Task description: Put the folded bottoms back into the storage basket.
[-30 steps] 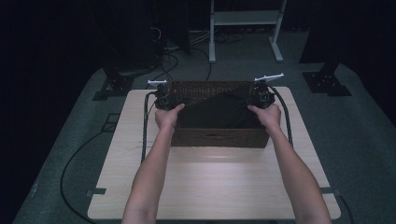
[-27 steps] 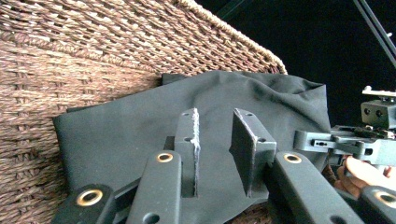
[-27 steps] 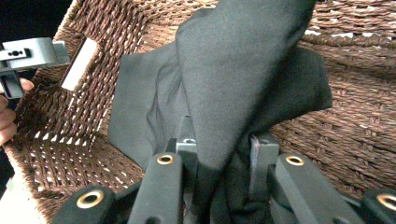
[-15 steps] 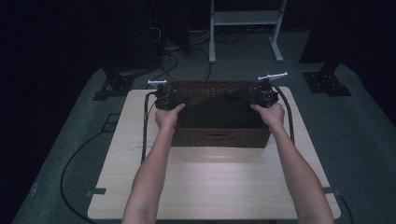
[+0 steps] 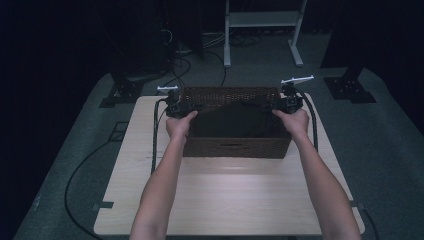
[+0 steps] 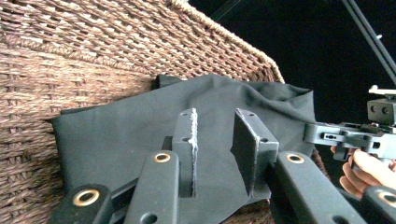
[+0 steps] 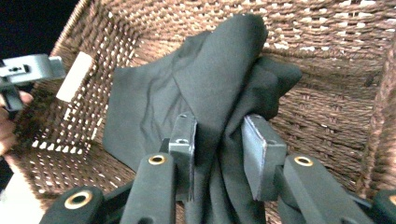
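A brown wicker basket (image 5: 232, 147) stands on the far half of the wooden table (image 5: 225, 200). A black cloth (image 5: 235, 122) lies spread inside it from the left end to the right end. My left gripper (image 5: 191, 108) reaches over the basket's left rim. In the left gripper view its jaws (image 6: 215, 116) stand close together around the near edge of the cloth (image 6: 140, 140). My right gripper (image 5: 274, 106) reaches over the right rim. Its jaws (image 7: 219, 122) have just been opening, and a bunched fold of the cloth (image 7: 219, 70) lies loose between them.
The table's near half (image 5: 225, 210) is bare wood. Gripper cables (image 5: 156, 135) trail down both sides of the basket. A white metal stand (image 5: 262, 20) and dark equipment bases sit on the floor beyond the table. A pale tag (image 7: 74, 77) hangs on the basket's inner wall.
My right hand and its gripper have shifted slightly to the right along the basket's rim. The left hand has stayed put, and the cloth still spans the basket.
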### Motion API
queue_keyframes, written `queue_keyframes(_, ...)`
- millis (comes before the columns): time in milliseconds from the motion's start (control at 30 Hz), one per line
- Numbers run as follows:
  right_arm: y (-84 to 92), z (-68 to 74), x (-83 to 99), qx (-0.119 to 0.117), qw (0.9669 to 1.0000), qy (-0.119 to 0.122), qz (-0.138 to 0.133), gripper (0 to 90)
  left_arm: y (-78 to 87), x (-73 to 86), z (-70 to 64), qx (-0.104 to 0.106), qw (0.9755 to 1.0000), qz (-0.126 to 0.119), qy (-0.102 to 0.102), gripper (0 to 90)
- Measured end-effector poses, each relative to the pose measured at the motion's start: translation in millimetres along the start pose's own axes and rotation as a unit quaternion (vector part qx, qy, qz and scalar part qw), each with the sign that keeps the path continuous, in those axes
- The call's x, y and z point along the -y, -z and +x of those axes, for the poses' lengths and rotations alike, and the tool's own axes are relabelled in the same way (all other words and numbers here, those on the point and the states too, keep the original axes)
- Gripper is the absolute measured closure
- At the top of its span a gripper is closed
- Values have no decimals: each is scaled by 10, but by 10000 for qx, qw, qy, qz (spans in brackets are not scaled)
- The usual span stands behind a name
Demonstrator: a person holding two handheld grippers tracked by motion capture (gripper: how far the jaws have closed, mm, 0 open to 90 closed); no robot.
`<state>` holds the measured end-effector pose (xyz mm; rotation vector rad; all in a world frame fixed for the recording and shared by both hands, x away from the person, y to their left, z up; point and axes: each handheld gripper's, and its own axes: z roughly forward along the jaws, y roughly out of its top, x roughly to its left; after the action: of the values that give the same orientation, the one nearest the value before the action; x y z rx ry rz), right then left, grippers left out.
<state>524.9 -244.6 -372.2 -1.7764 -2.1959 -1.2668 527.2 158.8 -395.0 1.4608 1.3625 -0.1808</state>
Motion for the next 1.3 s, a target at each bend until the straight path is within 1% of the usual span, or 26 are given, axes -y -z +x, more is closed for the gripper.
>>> queue_keyframes(100, 27, -9, -5, -24, 10000, -14, -35, 673, 2, -1, 1, 12, 10000, -13, 5, 700)
queue_keyframes(167, 93, -29, -13, -158, 9996, -80, -202, 689, 1, -3, 4, 2, 10000, -17, -16, 700)
queue_keyframes(200, 113, -37, -16, -189, 9995, -108, -228, 689, 0, -3, 5, 6, 10000, -23, -24, 700)
queue_keyframes(367, 126, -50, -10, -164, 9996, -90, -193, 689, 1, 0, 0, 11, 10000, -30, -5, 695)
queue_keyframes(700, 61, -35, 15, -319, 9993, -81, -186, 689, 27, 4, -15, 116, 9999, -75, -92, 677)
queue_keyframes(767, 54, -26, 24, -348, 9992, -61, -167, 688, 42, 5, -29, 153, 9998, -93, -108, 671)
queue_keyframes(867, 67, -16, 38, -464, 9987, -60, -214, 687, 63, 11, -65, 223, 9996, -125, -135, 665)
queue_keyframes(933, 80, -9, 57, -531, 9983, -50, -237, 680, 90, 24, -105, 292, 9993, -123, -218, 662)
queue_keyframes(1000, 87, -8, 73, -550, 9982, -31, -236, 676, 108, 34, -123, 334, 9991, -123, -241, 653)
queue_keyframes(1167, 95, -1, 120, -649, 9976, 4, -245, 661, 146, 46, -164, 362, 9988, -113, -316, 634)
queue_keyframes(1267, 97, 17, 167, -730, 9971, 62, -219, 624, 169, 60, -209, 384, 9985, -109, -383, 615)
queue_keyframes(1300, 97, 17, 167, -730, 9971, 62, -219, 624, 181, 68, -219, 403, 9983, -121, -402, 615)
